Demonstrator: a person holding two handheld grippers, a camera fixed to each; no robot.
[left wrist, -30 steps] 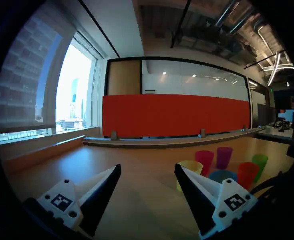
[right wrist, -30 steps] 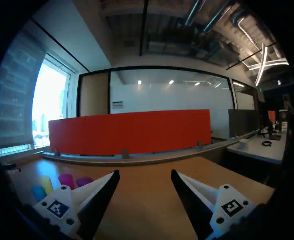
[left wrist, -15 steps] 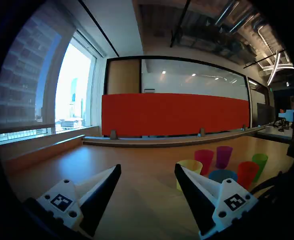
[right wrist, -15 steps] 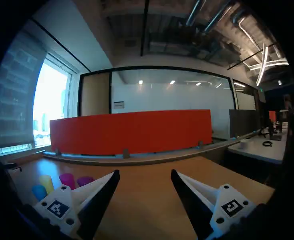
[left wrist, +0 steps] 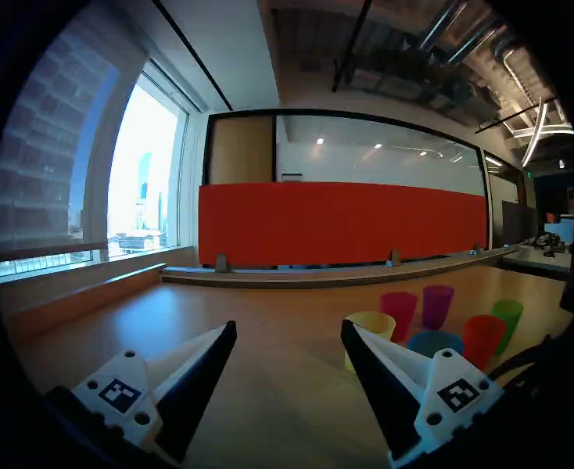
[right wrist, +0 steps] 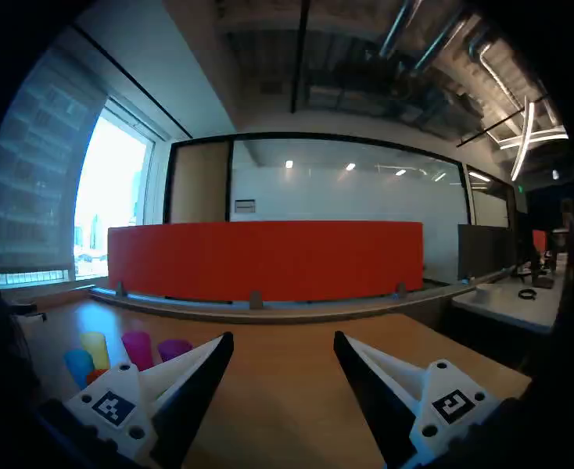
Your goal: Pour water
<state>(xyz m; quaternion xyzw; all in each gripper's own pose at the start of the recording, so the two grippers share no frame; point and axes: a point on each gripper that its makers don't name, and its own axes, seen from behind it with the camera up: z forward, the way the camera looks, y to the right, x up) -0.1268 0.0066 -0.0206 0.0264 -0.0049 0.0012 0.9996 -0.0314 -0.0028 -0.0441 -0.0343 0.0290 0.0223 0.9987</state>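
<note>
Several plastic cups stand together on the wooden table (left wrist: 279,313): a yellow cup (left wrist: 369,327), a pink cup (left wrist: 400,310), a purple cup (left wrist: 437,303), a blue cup (left wrist: 432,343), a red cup (left wrist: 483,338) and a green cup (left wrist: 508,316). In the left gripper view my left gripper (left wrist: 288,332) is open and empty, with the cluster just ahead to its right. In the right gripper view my right gripper (right wrist: 283,344) is open and empty; a blue cup (right wrist: 78,365), a yellow cup (right wrist: 96,348), a pink cup (right wrist: 138,347) and a purple cup (right wrist: 174,349) stand to its left.
An orange divider panel (left wrist: 342,223) runs along the table's far edge, also seen as an orange panel (right wrist: 265,259) in the right gripper view. A window ledge (left wrist: 84,270) lies to the left. Another desk (right wrist: 514,301) with small items stands at the right.
The right gripper view has swung slightly left, so the cups sit further into view. The left gripper has hardly moved. Both grippers stay open.
</note>
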